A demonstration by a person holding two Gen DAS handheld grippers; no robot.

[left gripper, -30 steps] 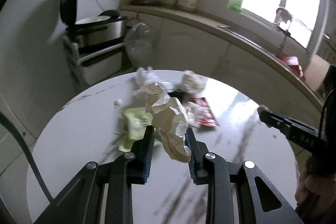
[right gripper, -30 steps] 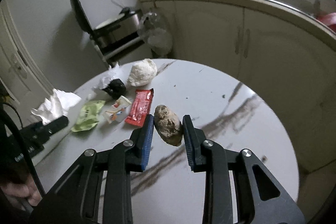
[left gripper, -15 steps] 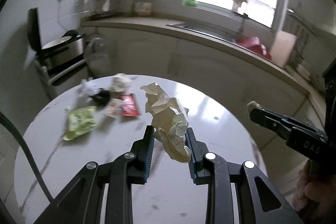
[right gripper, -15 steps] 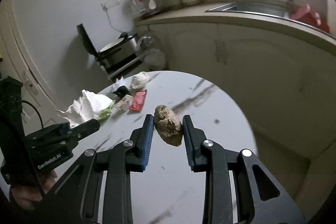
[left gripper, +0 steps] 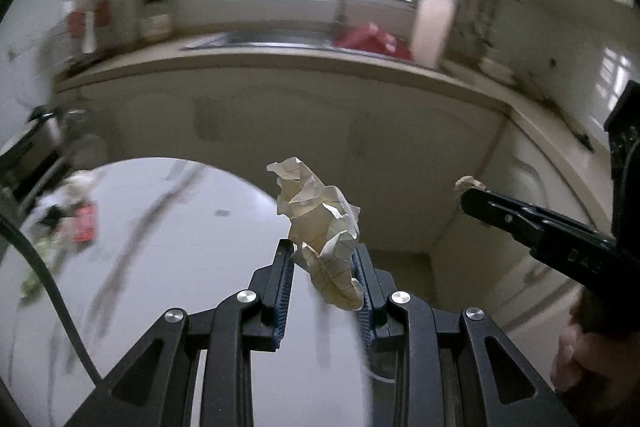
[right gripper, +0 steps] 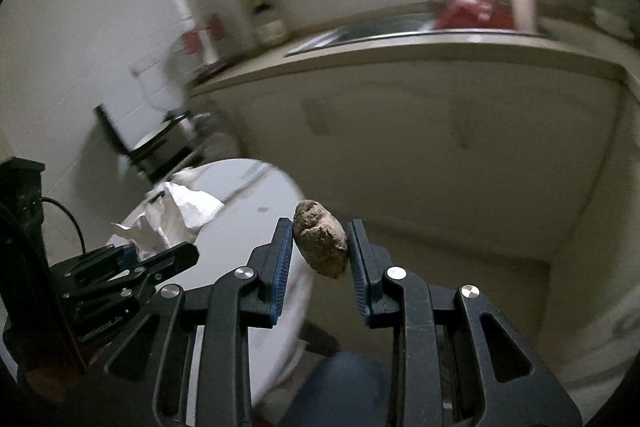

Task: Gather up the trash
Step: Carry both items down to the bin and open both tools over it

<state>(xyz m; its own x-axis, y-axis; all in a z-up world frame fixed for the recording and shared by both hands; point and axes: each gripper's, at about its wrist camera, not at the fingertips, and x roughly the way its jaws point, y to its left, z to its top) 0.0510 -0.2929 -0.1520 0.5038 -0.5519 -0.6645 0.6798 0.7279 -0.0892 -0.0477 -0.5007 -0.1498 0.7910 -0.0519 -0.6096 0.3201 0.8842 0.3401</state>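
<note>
only your left view shows the red wrapper [left gripper: 85,229] on the round white worktop [left gripper: 168,267]. your left tongs [left gripper: 324,269] pinch a crumpled cream paper wad [left gripper: 320,223]; your right tongs [right gripper: 318,251] pinch a brown lumpy clod [right gripper: 320,245].

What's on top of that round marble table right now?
On the round table far left: a red wrapper, green packet and blurred scraps. The left gripper hides part.

a cream crumpled paper [left gripper: 320,227] with thin dark lines, a mottled brown lump [right gripper: 320,245], blue ribbed pads [right gripper: 280,259], a white table [left gripper: 180,267] with grey veining and a red wrapper [left gripper: 85,230] are seen.
</note>
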